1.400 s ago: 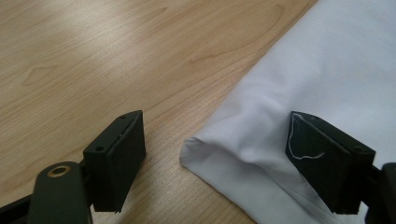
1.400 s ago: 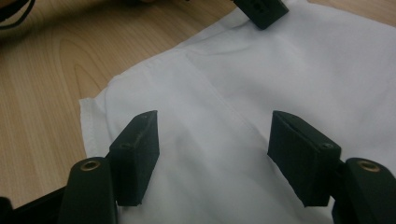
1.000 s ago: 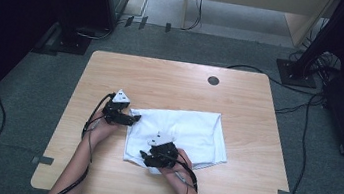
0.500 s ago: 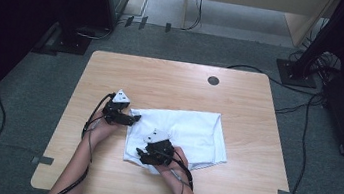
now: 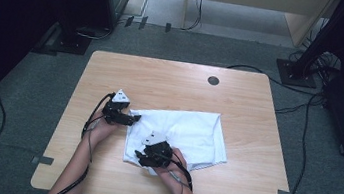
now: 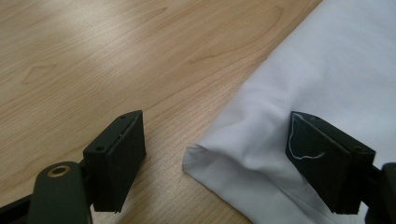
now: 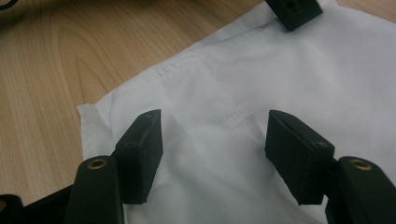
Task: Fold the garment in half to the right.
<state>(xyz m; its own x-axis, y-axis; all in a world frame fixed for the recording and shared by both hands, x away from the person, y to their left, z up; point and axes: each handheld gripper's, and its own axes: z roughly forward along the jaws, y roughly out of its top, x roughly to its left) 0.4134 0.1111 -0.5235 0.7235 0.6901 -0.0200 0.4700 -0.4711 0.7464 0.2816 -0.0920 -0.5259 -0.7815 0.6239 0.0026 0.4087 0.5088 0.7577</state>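
High view: your left tool (image 5: 133, 118) straddles the cloth (image 5: 190, 134) corner, released; your right tool (image 5: 139, 156), jaws just closing, still ungripped. Pinch both layers squarely.

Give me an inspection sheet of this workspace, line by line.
Surface: wooden table, round dark grommet near far edge.
Job's things: white cloth, lying flat with folds.
Clutter: nothing seen.
Grippers: left gripper open, jaws straddling a cloth corner; right gripper open over the cloth, jaws just closing slightly, nothing pinched.
Cables: black cables trail from the grippers; more on the floor.
Surroundings: grey carpet, dark equipment stands.
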